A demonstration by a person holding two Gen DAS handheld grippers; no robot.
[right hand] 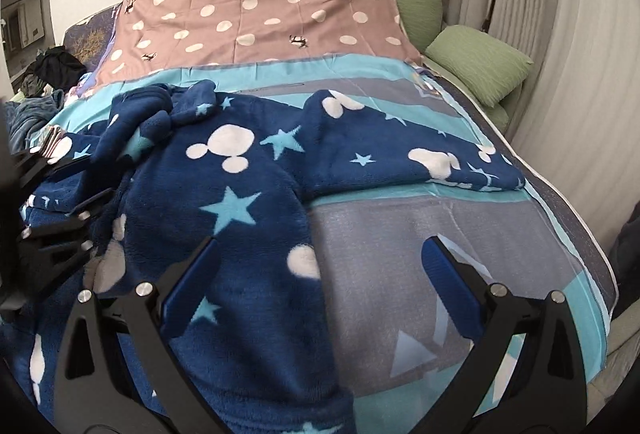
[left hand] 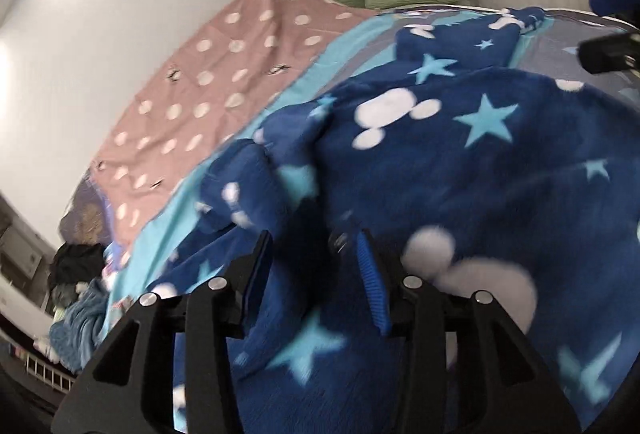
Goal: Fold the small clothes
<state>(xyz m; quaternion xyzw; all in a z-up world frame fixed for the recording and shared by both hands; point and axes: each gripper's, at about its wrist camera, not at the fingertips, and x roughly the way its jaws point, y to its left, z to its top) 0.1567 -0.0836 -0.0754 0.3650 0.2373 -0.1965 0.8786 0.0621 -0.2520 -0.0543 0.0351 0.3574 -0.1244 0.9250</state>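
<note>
Both grippers sit low over the bed. On my left gripper [left hand: 316,258] the jaws stand apart, with blue fleece bunched up between the fingers [left hand: 370,274]; I cannot tell whether the pads actually touch it, since the view there is blurred. My right gripper [right hand: 320,262] is spread wide, its left finger over the fleece and its right finger over bare sheet, gripping nothing.

Between them lies the navy fleece garment [right hand: 224,194], printed with white mouse heads and pale blue stars. One sleeve [right hand: 400,150] stretches flat toward the right side of the bed, while the other end is crumpled in a heap on the left. It rests on a striped turquoise and grey sheet [right hand: 384,266]. Beyond that lies a pink polka-dot cloth [right hand: 260,14], with green pillows [right hand: 480,62] by the curtain.
</note>
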